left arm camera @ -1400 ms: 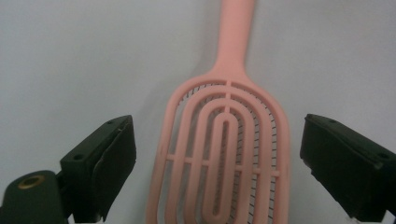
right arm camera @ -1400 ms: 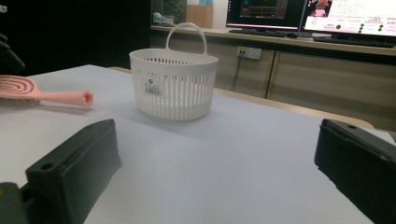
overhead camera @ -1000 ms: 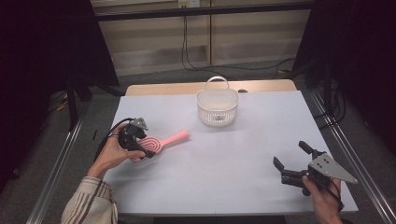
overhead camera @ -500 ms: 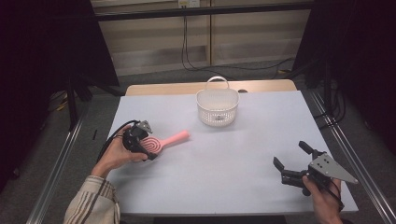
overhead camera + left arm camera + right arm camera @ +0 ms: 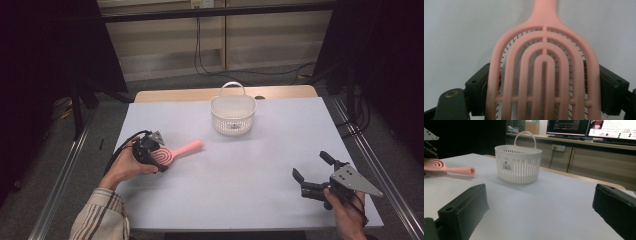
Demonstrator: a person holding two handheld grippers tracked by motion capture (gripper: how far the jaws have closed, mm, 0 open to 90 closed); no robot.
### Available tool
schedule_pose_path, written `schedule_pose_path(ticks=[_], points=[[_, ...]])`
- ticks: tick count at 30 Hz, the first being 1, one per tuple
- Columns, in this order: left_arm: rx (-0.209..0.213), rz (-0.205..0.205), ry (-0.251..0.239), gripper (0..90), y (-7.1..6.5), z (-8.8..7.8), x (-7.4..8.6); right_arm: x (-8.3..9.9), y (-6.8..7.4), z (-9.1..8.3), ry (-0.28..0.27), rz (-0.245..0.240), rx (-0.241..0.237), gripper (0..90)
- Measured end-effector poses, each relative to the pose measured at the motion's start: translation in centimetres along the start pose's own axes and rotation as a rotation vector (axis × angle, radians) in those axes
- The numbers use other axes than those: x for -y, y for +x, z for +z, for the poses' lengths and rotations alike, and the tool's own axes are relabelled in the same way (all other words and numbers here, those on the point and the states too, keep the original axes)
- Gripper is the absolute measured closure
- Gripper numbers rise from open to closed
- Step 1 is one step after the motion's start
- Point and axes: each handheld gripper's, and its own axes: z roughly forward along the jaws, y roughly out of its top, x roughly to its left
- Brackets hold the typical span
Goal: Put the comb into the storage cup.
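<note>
At the lower right of the high view, the right hand-held gripper rests low over the white tabletop with its jaws spread wide and nothing between them; its own view confirms this, bare tabletop lying between the two black jaws. Farther up and to the left of that frame, the left hand-held gripper sits at the wide end of the pink hairbrush, whose handle points right toward the middle of the tabletop. Its jaws have just been closing, and the left gripper view shows the brush head between them, each jaw lying against one edge of the head, so I judge the grip as made or about to be; the brush looks to be lying on the tabletop, not lifted. Beyond it, at the upper centre, stands the white plastic basket, well apart from the brush. The work is likely to put the brush into that basket, so only the grasp is done; lifting, carrying and releasing remain. The left gripper view gives the jaw contact and the bristles under the arched ribs, which the high view hides; the right gripper view shows the basket's handle, slotted wall and label.
</note>
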Motion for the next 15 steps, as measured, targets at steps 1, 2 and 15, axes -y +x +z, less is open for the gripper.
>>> schedule_pose_path(ticks=[1, 2, 15], points=[[-0.001, 0.001, -0.003, 17.4, -0.05, 0.03, 0.00, 0.00, 0.00, -0.01, 0.001, 0.002, 0.000, 0.0], [-0.004, 0.002, -0.008, 17.6, -0.05, 0.03, 0.01, -0.01, 0.00, -0.02, 0.000, 0.001, 0.002, 0.0], [0.003, 0.018, -0.005, 18.3, 0.00, 0.27, 0.27, 0.00, -0.01, -0.01, 0.000, -0.001, -0.002, 0.0]])
